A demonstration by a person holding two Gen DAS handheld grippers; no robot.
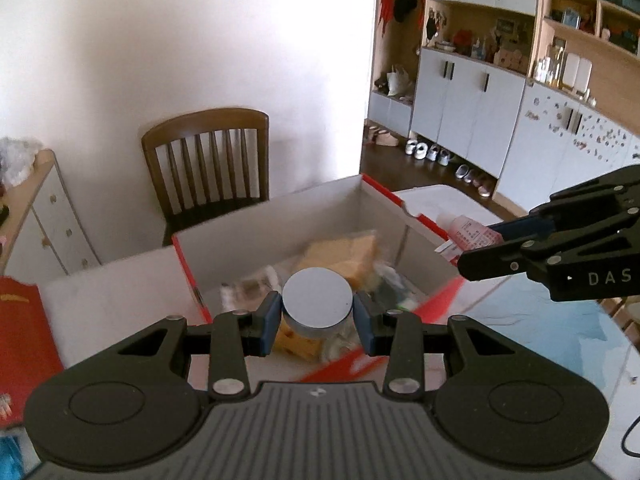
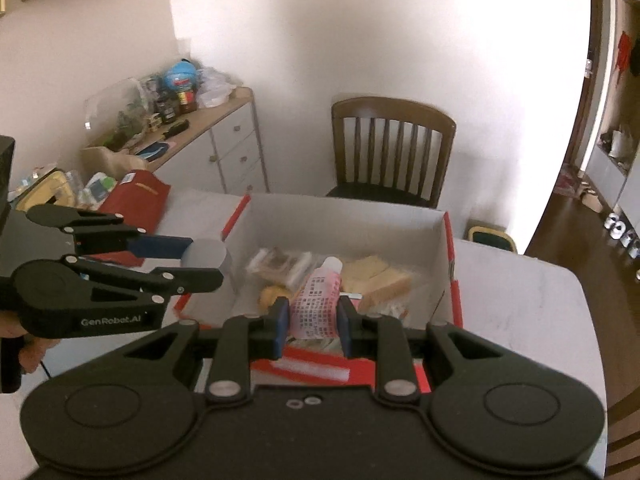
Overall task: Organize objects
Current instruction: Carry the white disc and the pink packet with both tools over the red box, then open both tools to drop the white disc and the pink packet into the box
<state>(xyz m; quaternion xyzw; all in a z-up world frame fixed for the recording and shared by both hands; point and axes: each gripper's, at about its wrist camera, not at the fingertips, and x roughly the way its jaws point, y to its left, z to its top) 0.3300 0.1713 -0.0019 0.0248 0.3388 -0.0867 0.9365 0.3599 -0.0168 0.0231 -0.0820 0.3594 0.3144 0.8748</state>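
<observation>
Two grippers hover over the open red box (image 2: 448, 240) on the white worktop (image 2: 520, 292). At left, the left gripper (image 1: 316, 312) is clamped on a round grey-lidded jar (image 1: 318, 298). At right, the right gripper (image 2: 312, 320) pinches a pink printed tube (image 2: 316, 304) above the packets of snacks (image 2: 376, 276) inside.

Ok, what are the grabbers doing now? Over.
Left gripper shut on grey-lidded jar. Right gripper shut on pink tube. Both over the open box, snack packs inside. Nothing in the way.
</observation>
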